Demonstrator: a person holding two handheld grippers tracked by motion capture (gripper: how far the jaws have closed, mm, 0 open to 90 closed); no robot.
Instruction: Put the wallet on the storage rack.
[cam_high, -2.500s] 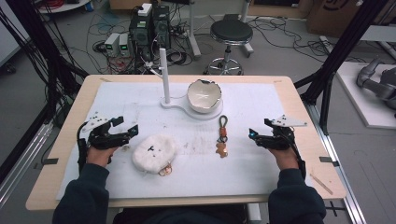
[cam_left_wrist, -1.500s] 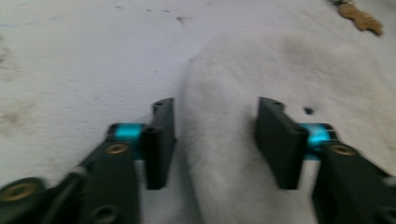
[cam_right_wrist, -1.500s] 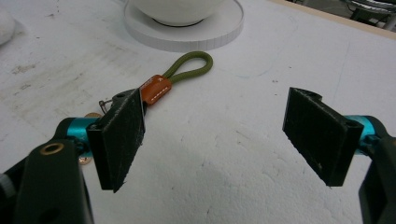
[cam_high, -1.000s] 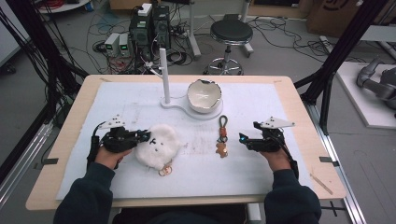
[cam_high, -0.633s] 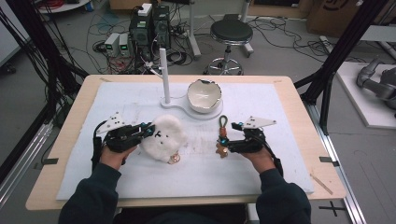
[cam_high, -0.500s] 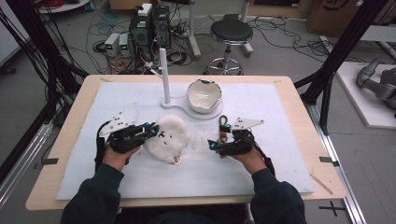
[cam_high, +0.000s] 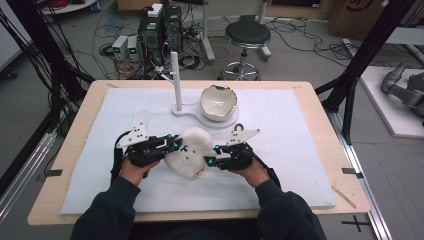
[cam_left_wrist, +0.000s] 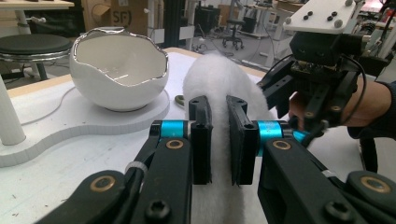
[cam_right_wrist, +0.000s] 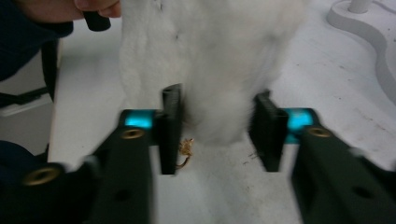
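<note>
We see the left gripper (cam_left_wrist: 218, 140) clamped on the fluffy white pouch (cam_high: 189, 151) — the right gripper (cam_right_wrist: 217, 133) has just been closing around its other end, pads not yet pressing.

- We see a white fluffy pouch (cam_high: 189, 152) with a gold clasp (cam_right_wrist: 186, 148).
- Our tongs have black jaws with blue joints.
- The eggshell bowl (cam_high: 218, 101) is white, silver-rimmed.
- The worktop (cam_high: 320, 100) is pale wood under a white mat (cam_high: 295, 140).

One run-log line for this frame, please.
left gripper: shut on white fluffy pouch | right gripper: jaws just closing around pouch's other end, small gaps remain | eggshell-shaped bowl: on white stand, untouched
</note>
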